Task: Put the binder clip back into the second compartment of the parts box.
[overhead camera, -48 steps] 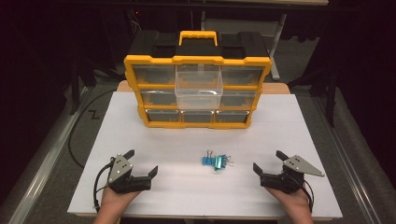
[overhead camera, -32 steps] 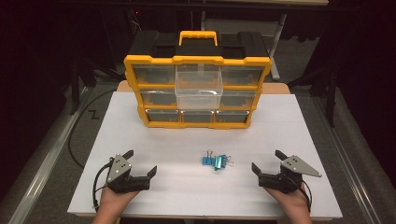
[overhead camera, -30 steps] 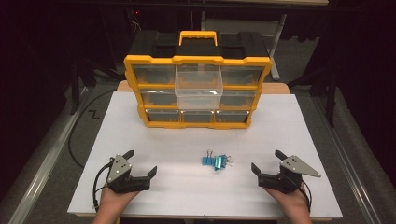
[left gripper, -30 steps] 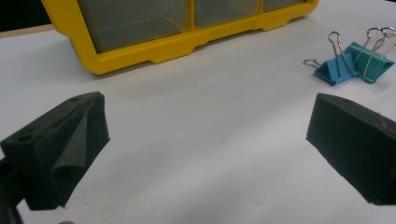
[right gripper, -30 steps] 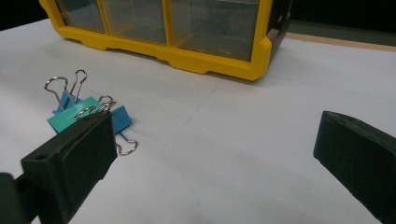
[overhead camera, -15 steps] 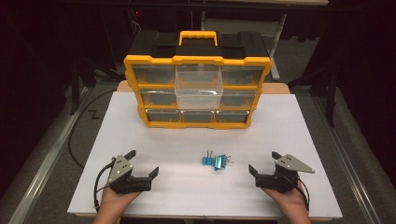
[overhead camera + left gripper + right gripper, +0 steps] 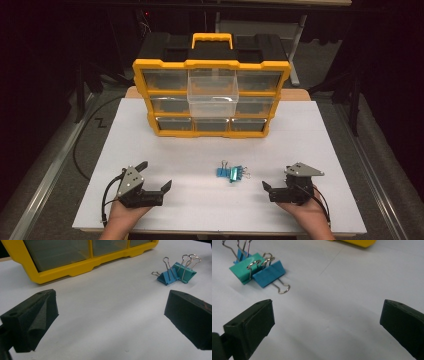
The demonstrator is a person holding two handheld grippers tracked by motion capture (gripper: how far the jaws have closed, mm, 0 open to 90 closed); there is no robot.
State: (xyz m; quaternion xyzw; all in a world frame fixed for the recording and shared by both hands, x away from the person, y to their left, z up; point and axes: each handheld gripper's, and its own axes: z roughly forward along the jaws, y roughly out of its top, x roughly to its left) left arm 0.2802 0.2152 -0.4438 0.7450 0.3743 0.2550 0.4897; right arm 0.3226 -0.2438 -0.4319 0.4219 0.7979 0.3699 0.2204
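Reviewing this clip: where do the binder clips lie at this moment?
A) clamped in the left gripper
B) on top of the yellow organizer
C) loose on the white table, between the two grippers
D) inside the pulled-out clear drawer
C: the binder clips lie in a small cluster on the white table, apart from the left gripper and the right gripper, whose jaws both stand open and empty.

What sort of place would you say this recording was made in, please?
Probably a lab or workshop bench set up for recording: a white table ringed by dark surroundings, a yellow drawer organizer standing on it, binder clips laid out, and cables on the floor.
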